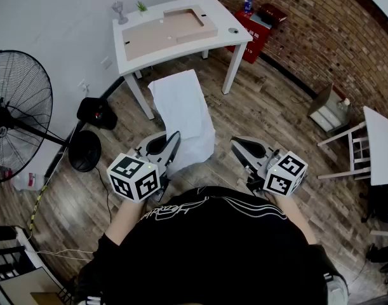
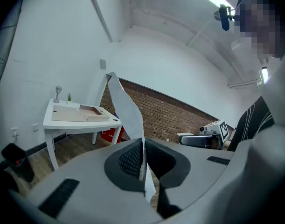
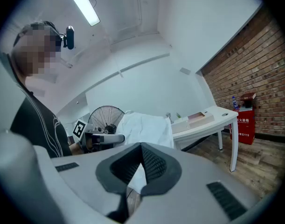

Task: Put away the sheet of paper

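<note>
A white table [image 1: 174,53] stands at the far side of the wooden floor. Nearer, between the table and the person, the sheet of paper [image 1: 184,116] is held off the floor. It looks light, floppy and easily creased, so an edge is best pinched. The left gripper [image 1: 170,146] is clenched on its near edge. To its right, the right gripper [image 1: 239,143] is closed on nothing.
</note>
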`<control>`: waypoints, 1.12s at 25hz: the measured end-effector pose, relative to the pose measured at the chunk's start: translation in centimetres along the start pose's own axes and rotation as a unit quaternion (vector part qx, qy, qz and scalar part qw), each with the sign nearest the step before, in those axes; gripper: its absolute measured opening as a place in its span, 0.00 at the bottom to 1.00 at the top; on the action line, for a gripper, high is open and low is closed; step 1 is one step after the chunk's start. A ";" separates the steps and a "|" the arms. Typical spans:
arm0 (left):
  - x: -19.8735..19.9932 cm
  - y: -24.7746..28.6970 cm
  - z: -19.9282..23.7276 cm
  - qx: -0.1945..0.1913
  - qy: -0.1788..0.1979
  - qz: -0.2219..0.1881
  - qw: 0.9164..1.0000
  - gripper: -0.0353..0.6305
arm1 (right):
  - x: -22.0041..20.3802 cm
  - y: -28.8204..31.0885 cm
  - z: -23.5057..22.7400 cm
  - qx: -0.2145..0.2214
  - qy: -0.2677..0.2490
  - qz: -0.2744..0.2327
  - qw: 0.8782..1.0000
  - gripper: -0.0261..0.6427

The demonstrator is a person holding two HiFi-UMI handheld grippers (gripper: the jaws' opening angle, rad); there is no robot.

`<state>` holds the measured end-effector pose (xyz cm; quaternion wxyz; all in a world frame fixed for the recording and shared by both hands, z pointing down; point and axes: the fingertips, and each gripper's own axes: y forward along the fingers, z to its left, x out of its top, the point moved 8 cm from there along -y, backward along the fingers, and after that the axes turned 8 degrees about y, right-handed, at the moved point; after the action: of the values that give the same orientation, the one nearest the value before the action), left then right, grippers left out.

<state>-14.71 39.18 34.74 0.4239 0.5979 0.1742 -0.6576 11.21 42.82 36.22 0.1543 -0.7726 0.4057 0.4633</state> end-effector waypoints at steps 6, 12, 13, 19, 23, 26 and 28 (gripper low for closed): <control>-0.6 -1.0 2.6 0.004 -0.003 0.003 1.000 0.10 | -0.5 2.5 0.8 0.003 -0.002 -0.004 1.000 0.04; -1.6 -1.4 4.5 0.003 -0.007 0.010 1.000 0.10 | -1.7 4.0 1.0 -0.017 0.007 -0.008 1.000 0.04; -1.8 -1.4 4.7 0.003 -0.008 0.012 1.000 0.10 | -1.9 4.1 0.9 -0.022 0.009 -0.007 1.000 0.04; -2.0 0.5 6.1 0.004 -0.017 0.027 1.000 0.10 | -1.6 4.7 -1.3 -0.033 0.025 -0.013 0.999 0.04; -1.5 3.2 7.7 0.009 -0.022 0.038 0.999 0.10 | -0.6 5.7 -4.6 -0.032 0.040 -0.014 0.999 0.04; -1.0 5.8 9.5 0.018 -0.030 0.049 0.998 0.10 | 0.7 7.1 -7.8 -0.028 0.052 -0.010 0.998 0.04; -0.3 7.5 11.1 0.025 -0.038 0.056 0.997 0.10 | 2.1 8.4 -10.0 -0.023 0.058 -0.010 0.998 0.04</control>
<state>-16.05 26.77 39.62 0.4515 0.5917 0.1079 -0.6591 11.13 30.40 40.88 0.1172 -0.8053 0.3956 0.4258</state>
